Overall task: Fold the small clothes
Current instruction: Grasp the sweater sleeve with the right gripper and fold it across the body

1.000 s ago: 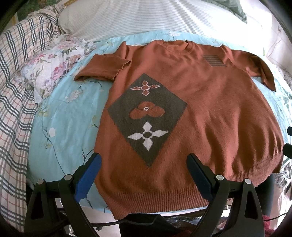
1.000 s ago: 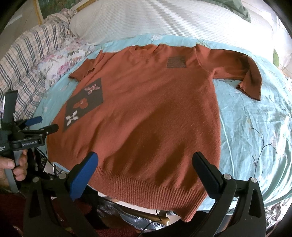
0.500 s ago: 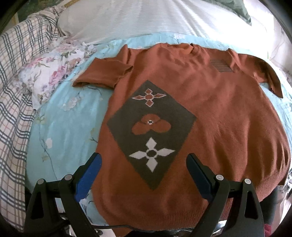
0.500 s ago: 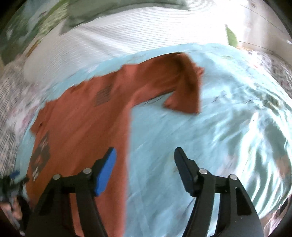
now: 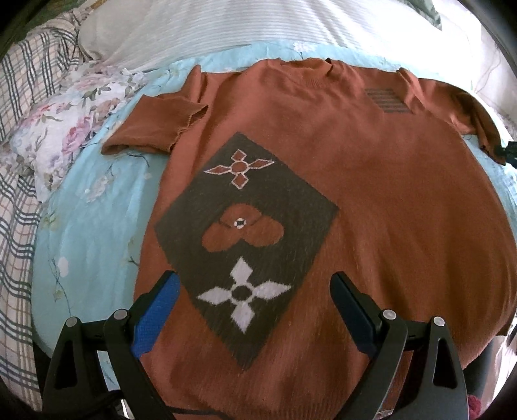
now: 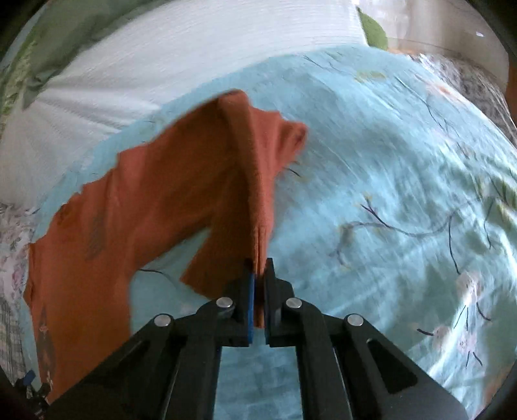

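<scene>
On my right the right gripper [image 6: 258,278] has just been closing and its jaws now pinch the cuff edge of the sweater's right sleeve [image 6: 258,181], which rises off the bed as a ridge of cloth toward the jaws. To the right of that sleeve the pale blue floral bedsheet [image 6: 404,200] lies bare all the way to the mattress edge, giving that side open room. My left gripper [image 5: 255,300] hangs with its jaws wide apart over the lower front of the rust-orange sweater [image 5: 371,200], gripping nothing; whether the fingers touch the knit I cannot tell. The sweater lies spread face up in the middle of the bed, neckline toward a white ribbed pillow [image 5: 258,29] at the head and hem toward me. Its left sleeve [image 5: 155,129] lies flat on the sheet, near a flowered cloth [image 5: 64,129] and a plaid blanket [image 5: 16,226] that crowd the left border. A dark diamond panel [image 5: 248,232] on the front carries an orange cross, an orange heart shape and a white four-petal flower, and a small striped patch [image 5: 387,100] sits by the right shoulder.
</scene>
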`<state>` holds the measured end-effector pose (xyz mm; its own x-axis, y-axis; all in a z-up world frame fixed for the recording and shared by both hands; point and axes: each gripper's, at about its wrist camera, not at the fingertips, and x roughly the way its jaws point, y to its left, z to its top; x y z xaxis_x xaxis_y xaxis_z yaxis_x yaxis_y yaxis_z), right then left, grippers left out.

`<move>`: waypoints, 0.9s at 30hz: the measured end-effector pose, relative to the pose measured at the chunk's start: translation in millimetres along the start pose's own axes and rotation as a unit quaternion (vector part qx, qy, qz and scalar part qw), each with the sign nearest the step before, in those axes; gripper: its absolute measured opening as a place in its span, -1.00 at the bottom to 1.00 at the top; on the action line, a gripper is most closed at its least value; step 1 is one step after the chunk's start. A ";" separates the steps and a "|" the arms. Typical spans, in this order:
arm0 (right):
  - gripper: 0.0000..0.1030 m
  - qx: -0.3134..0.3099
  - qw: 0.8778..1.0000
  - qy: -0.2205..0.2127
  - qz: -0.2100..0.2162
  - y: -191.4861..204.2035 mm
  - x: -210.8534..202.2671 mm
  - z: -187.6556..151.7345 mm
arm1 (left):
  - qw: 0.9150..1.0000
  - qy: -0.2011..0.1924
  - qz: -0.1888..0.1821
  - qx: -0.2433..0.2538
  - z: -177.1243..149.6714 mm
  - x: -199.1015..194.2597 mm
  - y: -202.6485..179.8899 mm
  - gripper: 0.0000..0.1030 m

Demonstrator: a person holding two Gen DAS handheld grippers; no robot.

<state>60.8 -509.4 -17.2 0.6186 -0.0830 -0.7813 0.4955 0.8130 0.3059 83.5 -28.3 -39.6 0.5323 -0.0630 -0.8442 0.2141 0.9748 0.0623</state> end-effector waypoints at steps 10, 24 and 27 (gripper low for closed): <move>-0.90 -0.103 0.968 0.026 0.228 168.2 -36.6 7.5 | 1.000 -0.006 -0.029 -0.005 6.9 4.9 0.2 0.84; -0.90 -0.182 0.896 0.181 0.363 398.5 77.3 -54.2 | 0.996 -0.043 -0.073 -0.021 27.3 7.0 26.9 0.84; -0.90 -0.180 0.881 0.217 0.381 418.4 104.0 -64.8 | 0.996 -0.041 -0.072 -0.018 37.1 20.2 32.7 0.84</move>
<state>292.9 -140.6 -5.8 0.3584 0.7299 -0.5821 -0.2365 0.6741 0.6997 131.6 -5.6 -34.9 0.5641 -0.2188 -0.7961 0.2638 0.9615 -0.0773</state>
